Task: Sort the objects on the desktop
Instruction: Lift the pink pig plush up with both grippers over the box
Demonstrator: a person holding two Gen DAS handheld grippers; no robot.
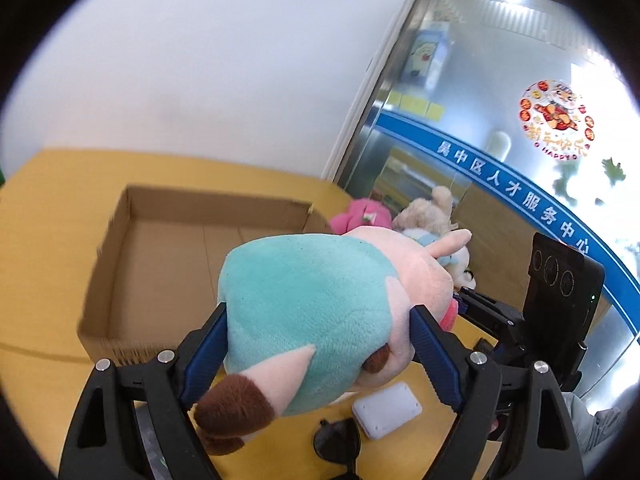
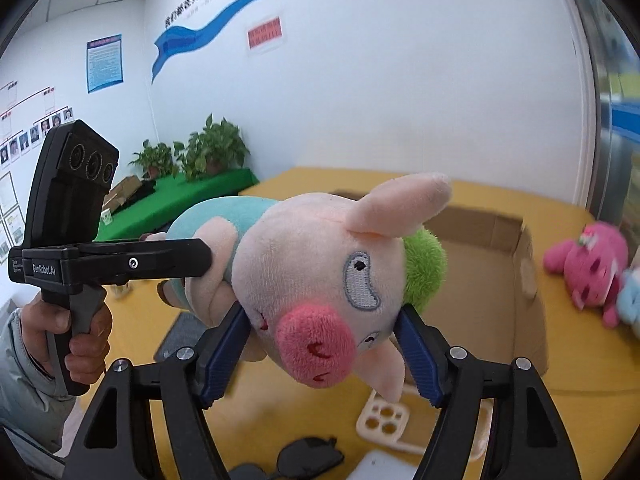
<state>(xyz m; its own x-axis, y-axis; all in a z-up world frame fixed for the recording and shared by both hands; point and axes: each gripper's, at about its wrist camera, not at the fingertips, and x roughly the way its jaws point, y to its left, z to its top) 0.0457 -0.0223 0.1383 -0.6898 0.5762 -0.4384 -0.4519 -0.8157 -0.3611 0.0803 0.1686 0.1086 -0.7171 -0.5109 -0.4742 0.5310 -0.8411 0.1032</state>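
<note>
A plush pig [image 1: 320,300] with a pink head and teal body hangs in the air between both grippers. My left gripper [image 1: 320,336] is shut on its teal body. My right gripper [image 2: 324,336] is shut on its pink head [image 2: 320,280]; the left gripper also shows in the right wrist view [image 2: 120,264], clamped on the body. An open, empty cardboard box [image 1: 132,216] sits on the yellow table [image 1: 40,280] just behind the pig; it also shows in the right wrist view [image 2: 528,264].
A pink plush [image 2: 588,264] and a beige plush [image 1: 428,212] lie right of the box. Sunglasses [image 1: 336,436], a white flat case [image 1: 386,408] and a cream tray [image 2: 384,416] lie on the table below. A glass wall [image 1: 500,160] stands on the right.
</note>
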